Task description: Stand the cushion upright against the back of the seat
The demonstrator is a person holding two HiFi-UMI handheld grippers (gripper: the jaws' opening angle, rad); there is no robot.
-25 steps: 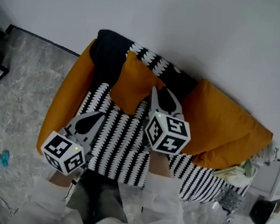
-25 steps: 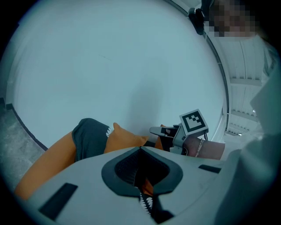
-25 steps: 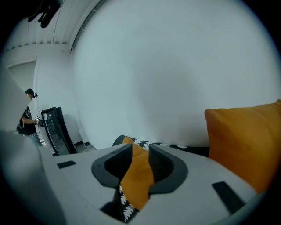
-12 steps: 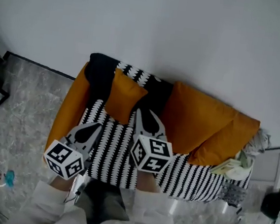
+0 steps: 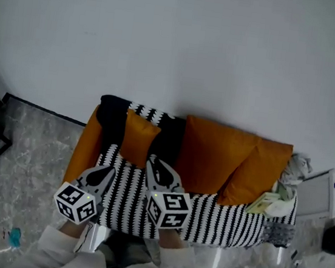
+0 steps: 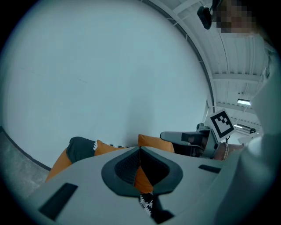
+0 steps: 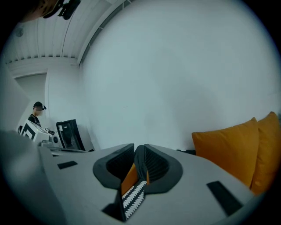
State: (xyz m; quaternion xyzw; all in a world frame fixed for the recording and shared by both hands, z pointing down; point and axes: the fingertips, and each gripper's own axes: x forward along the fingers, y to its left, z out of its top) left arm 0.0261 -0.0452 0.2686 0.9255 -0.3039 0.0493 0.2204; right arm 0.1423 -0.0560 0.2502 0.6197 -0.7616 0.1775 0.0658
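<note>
A bare pale wall (image 5: pixel 180 40) fills most of what I can see, with grey marbled floor (image 5: pixel 25 142) running off to the left. Against the wall stands the seat (image 5: pixel 225 208), covered in a black-and-white zigzag pattern. Its front edge is hidden under the person's white sleeves (image 5: pixel 57 249), and its right end is lost in a heap of clutter (image 5: pixel 281 197) I cannot make out. The seat holds three orange cushions. Two large cushions (image 5: pixel 210 157) lean on the backrest at the right, the farther one partly tucked behind the nearer. The smaller cushion (image 5: pixel 137 137) stands upright against the backrest at the left, just beside a dark cloth (image 5: pixel 113 117) draped over that corner. The right hand-held gripper (image 5: pixel 151 159) points toward this cushion but is clear of it, its jaws closing to a narrow gap with nothing between them. The left hand-held gripper (image 5: pixel 110 169) hangs over the seat's left front, jaws pressed together and empty.
</note>
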